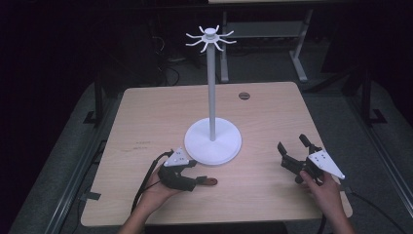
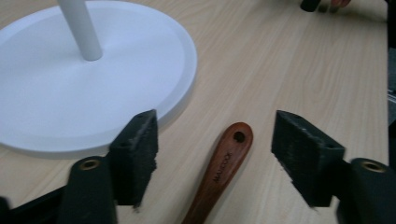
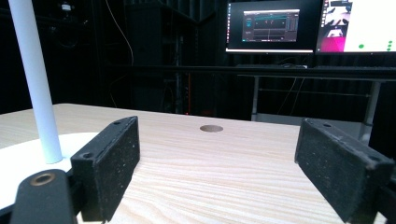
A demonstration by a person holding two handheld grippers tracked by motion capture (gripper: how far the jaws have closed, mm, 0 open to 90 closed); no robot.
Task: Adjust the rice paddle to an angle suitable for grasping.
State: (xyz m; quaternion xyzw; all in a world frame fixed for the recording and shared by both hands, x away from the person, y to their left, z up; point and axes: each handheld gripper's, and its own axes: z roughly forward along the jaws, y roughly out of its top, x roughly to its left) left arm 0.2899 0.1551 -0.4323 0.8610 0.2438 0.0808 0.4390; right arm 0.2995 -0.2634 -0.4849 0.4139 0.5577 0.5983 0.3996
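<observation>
A: From the high view, where was the left gripper [image 1: 191, 179]?

B: Low over the surface [image 1: 146, 117], just in front of the white stand [image 1: 213, 141]. A brown wooden handle [image 1: 209, 181] stuck out past its tip, lying flat on the wood. The right gripper [image 1: 292, 152] sat well apart from it, off to the far side of the stand's base, jaws spread, nothing between them.

A: And the left gripper view?

B: The left gripper [image 2: 215, 151] had its jaws apart, with the wooden handle [image 2: 222, 170] lying between them, its holed end pointing away. Neither pad touched it, so it was released, not grasping. The stand's round base [image 2: 140, 79] lay just beyond the left jaw.

A: The right gripper view?

B: The right gripper [image 3: 217, 170] stood wide, bare surface [image 3: 224, 158] between its pads. The stand's pole [image 3: 35, 84] rose beyond its left jaw.
</observation>
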